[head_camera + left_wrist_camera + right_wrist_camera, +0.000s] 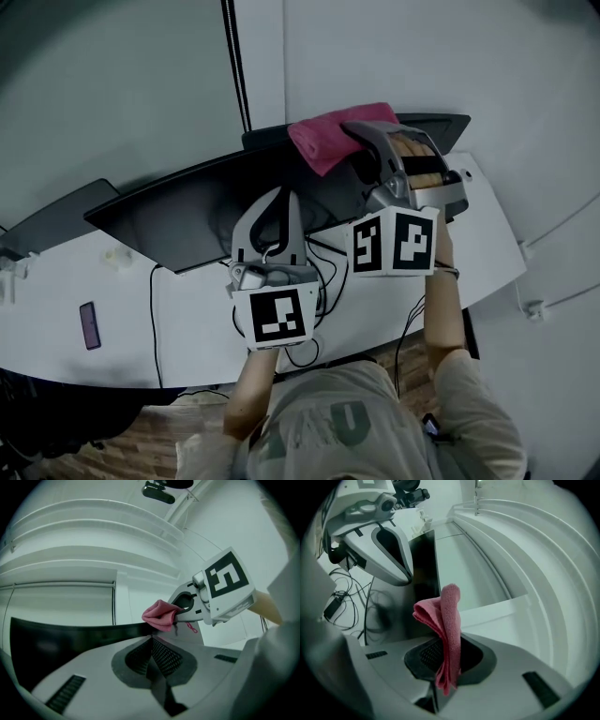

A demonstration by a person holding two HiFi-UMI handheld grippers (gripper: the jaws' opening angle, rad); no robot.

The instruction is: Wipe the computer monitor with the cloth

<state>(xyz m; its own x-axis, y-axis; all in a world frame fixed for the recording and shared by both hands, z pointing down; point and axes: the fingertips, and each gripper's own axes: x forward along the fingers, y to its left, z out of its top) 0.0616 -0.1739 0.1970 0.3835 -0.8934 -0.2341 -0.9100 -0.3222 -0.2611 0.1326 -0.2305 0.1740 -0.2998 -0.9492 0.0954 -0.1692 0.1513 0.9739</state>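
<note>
The dark monitor (187, 220) stands on the white desk (492, 248), and I look down on its top edge. My right gripper (361, 141) is shut on a pink cloth (333, 136) at the monitor's upper right edge. In the right gripper view the cloth (447, 630) stands folded between the jaws, with the monitor (424, 569) just beyond it. My left gripper (284, 194) hangs in front of the screen's middle, shut with nothing in it. From the left gripper view its pads (164, 656) meet, and the cloth (160, 616) shows over the monitor's black edge (70, 634).
Black cables (323, 277) lie tangled on the desk under the monitor. A dark phone (89, 325) rests at the desk's left. Another dark screen (56, 220) sits at the far left. A black cable (236, 66) runs up the wall behind.
</note>
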